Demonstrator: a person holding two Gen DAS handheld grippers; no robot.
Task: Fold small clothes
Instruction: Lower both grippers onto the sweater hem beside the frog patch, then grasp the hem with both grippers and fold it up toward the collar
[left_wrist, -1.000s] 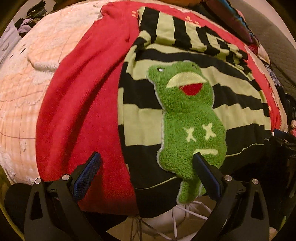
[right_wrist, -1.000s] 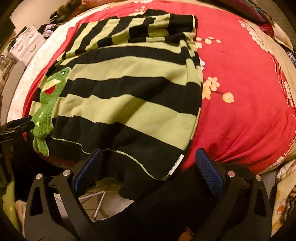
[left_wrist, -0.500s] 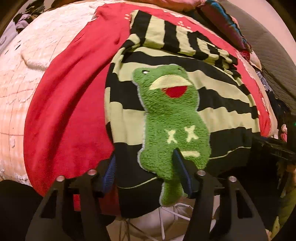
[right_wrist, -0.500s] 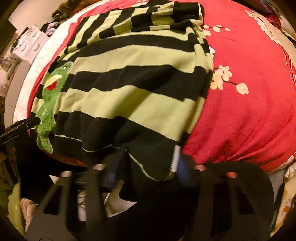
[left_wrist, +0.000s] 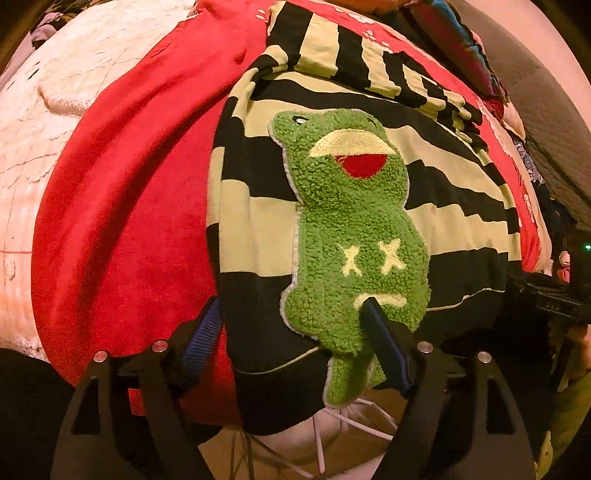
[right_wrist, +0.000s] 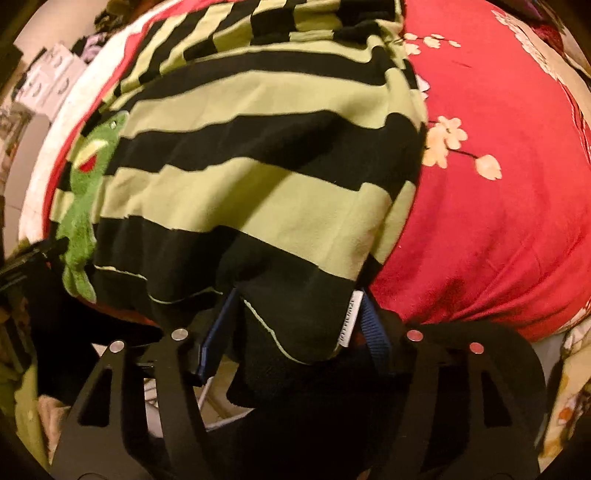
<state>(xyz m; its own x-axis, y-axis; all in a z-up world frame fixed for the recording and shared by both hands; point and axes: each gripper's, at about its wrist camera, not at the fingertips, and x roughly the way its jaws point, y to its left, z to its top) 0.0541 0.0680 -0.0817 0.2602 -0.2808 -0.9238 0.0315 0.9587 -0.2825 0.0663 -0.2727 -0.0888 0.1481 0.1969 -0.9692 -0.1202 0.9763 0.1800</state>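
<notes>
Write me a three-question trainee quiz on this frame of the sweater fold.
1. True or false: the frog patch sits on a plain red sweater.
2. What does each gripper, left gripper and right gripper, straddle?
3. The striped sweater lies on: A) red blanket B) bare floor C) wooden table.

Key: 1 false, it is black and green striped; 2 the sweater's black bottom hem, one corner each; 3 A.
</notes>
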